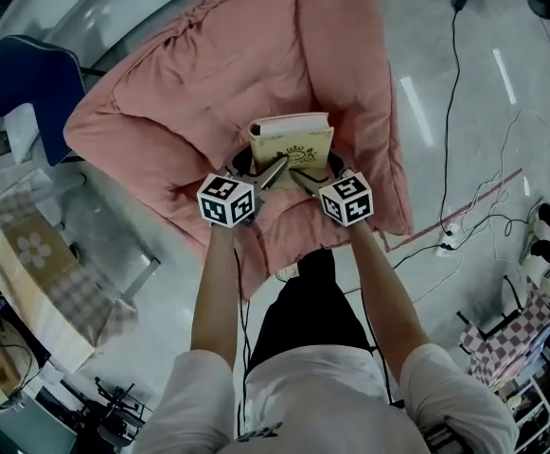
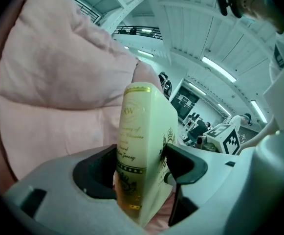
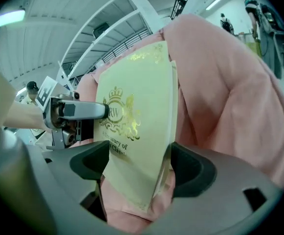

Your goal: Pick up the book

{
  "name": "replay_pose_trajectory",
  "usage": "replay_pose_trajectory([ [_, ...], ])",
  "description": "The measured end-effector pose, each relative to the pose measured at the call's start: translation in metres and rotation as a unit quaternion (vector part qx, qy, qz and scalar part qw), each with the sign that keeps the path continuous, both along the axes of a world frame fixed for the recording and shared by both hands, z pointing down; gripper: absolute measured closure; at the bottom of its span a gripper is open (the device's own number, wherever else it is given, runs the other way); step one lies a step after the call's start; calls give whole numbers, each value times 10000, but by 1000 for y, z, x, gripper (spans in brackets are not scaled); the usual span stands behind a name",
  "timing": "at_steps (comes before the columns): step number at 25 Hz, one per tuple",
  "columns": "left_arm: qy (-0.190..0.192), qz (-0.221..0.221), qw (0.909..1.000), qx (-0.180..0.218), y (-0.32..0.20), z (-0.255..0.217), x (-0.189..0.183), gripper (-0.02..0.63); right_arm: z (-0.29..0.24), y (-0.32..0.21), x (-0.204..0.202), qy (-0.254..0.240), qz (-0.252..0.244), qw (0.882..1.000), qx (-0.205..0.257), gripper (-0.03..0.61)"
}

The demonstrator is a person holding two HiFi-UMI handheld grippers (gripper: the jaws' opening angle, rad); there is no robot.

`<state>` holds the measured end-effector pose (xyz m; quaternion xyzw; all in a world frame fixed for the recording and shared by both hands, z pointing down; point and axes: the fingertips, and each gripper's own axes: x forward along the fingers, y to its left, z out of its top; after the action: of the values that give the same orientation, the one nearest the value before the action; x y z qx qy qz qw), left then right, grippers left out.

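Squarely between both tools, the cream hardback book (image 1: 292, 140) sits raised above the pink padded quilt (image 1: 208, 74). The left tongs (image 1: 273, 171) pinch its near spine corner and the right tongs (image 1: 303, 174) pinch the opposite near corner. Both are equally close, and its long axis points away from them.

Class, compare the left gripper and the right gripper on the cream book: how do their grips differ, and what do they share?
The left gripper clamps the book at its spine; the right gripper clamps the opposite edge. In the head view the left gripper comes in at the book's lower left corner, the right gripper at its lower right. Shared: both have their jaws shut on the book, and each carries a marker cube.
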<state>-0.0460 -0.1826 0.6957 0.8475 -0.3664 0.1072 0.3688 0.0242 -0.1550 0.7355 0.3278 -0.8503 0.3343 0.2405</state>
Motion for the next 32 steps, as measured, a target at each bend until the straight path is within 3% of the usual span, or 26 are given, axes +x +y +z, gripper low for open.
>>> replay_pose_trajectory([
  [8, 30, -104, 9964, 846, 13, -104, -20, 295, -100, 7, -19, -55, -42, 9976, 688, 187],
  [14, 344, -279, 9890, 1411, 42, -190, -22, 295, -189, 33, -17, 2, 15, 9924, 1231, 187],
  [20, 325, -275, 9743, 2214, 65, -292, -19, 295, -287, 49, -15, -28, -1, 9802, 1982, 187],
  [32, 274, -316, 9400, 3386, 142, -453, -9, 295, -447, 114, -6, -167, -34, 9462, 3231, 187],
])
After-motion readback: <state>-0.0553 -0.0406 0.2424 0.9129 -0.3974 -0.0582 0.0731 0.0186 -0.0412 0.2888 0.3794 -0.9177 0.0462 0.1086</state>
